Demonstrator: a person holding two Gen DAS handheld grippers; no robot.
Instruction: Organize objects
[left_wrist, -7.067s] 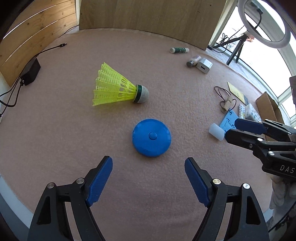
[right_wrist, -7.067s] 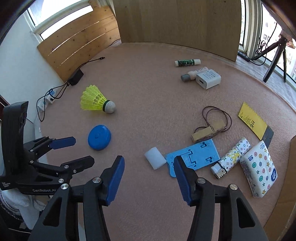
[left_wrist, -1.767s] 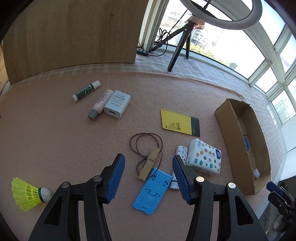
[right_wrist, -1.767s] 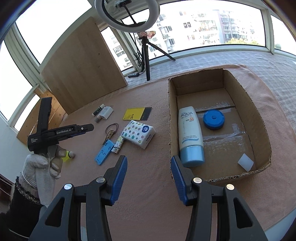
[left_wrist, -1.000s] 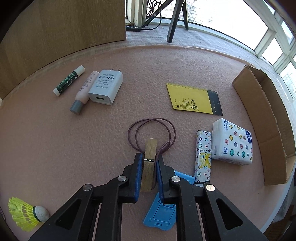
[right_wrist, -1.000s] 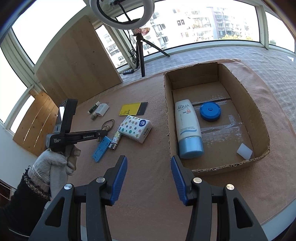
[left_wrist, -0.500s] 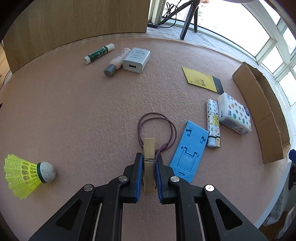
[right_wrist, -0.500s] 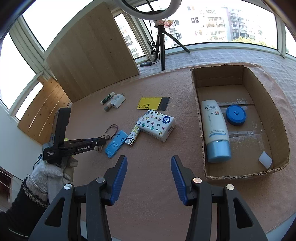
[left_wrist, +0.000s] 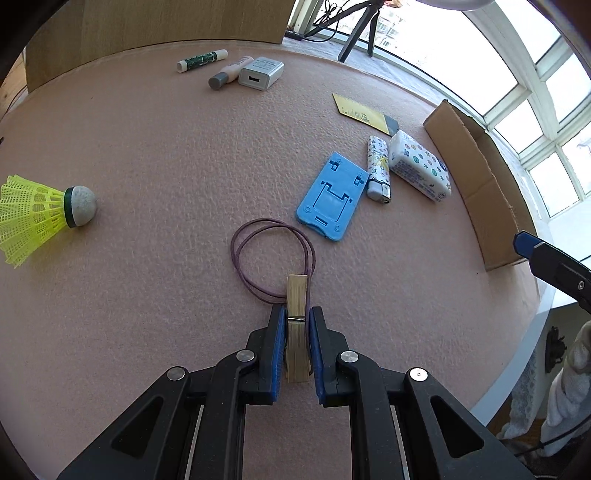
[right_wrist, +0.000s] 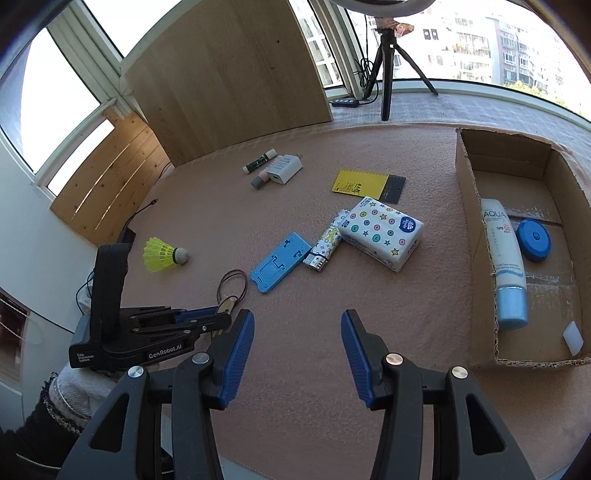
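The left tool (left_wrist: 297, 317) is clamped on a wooden clothespin (left_wrist: 296, 295), its blue pads pressing both flat sides; a purple elastic loop (left_wrist: 271, 258) is pinched in the clothespin's far end and trails ahead over the pink felt-covered desk (left_wrist: 147, 147). In the right wrist view the right tool (right_wrist: 297, 339) hangs over the desk's near edge with its jaws spread wide and nothing between them, and the left tool (right_wrist: 218, 314) shows to its left with the clothespin's tip poking out.

Just beyond the loop lies a blue phone stand (left_wrist: 330, 197), with a patterned lighter (left_wrist: 378, 173) touching its right edge and a star-printed tissue pack (left_wrist: 419, 166) beside that. A yellow shuttlecock (left_wrist: 37, 214) lies well apart on the left. Farther back sit a yellow-and-black card (right_wrist: 367, 184), a white charger (left_wrist: 261, 72), a small tube (left_wrist: 227, 74) and a green-and-white stick (left_wrist: 201, 60) close together.

On the right stands an open cardboard box (right_wrist: 476, 229) holding a sunscreen tube (right_wrist: 504, 258), a blue round disc (right_wrist: 533, 240) and a white block (right_wrist: 572, 338). Behind the desk stand a wooden panel (right_wrist: 229, 81) and a tripod (right_wrist: 388, 66).
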